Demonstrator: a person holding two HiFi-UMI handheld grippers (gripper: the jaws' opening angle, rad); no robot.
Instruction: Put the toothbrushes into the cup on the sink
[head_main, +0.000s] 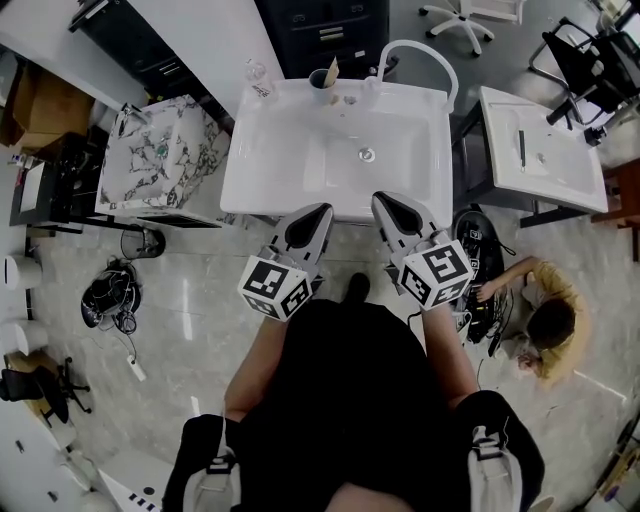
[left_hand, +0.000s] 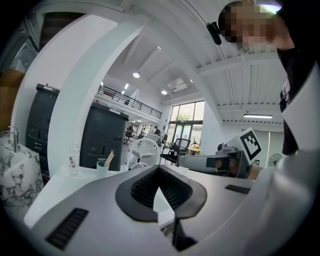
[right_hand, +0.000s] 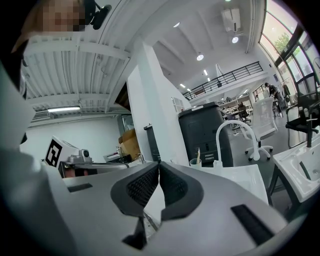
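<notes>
- At the front rim of the sink (head_main: 300, 175), you hold both grippers side by side, well short of the back ledge where the work is.
- Your left gripper (head_main: 324, 211) has its jaws brought together at the tips, with nothing between the pads. The left gripper view confirms this.
- Your right gripper (head_main: 381, 198) is in the same condition: tips touching, nothing held.
- The cup (head_main: 322, 80) stands upright on the back ledge, to the left of the faucet (head_main: 425, 52).
- One pale, stick-like toothbrush (head_main: 331, 68) already leans in the cup. Judge that part of the task as done.
- Small objects (head_main: 350, 99) lie on the ledge between cup and faucet. The head view does not show whether these are further toothbrushes, so the remaining count cannot be told.
- View differences:
  - The head view alone gives the plan layout and the ledge objects.
  - The left gripper view shows the cup (left_hand: 102, 169) side-on, with a bottle (left_hand: 73, 161) beside it.
  - The right gripper view shows the cup (right_hand: 195, 162) against the faucet arch (right_hand: 231, 126).
</notes>
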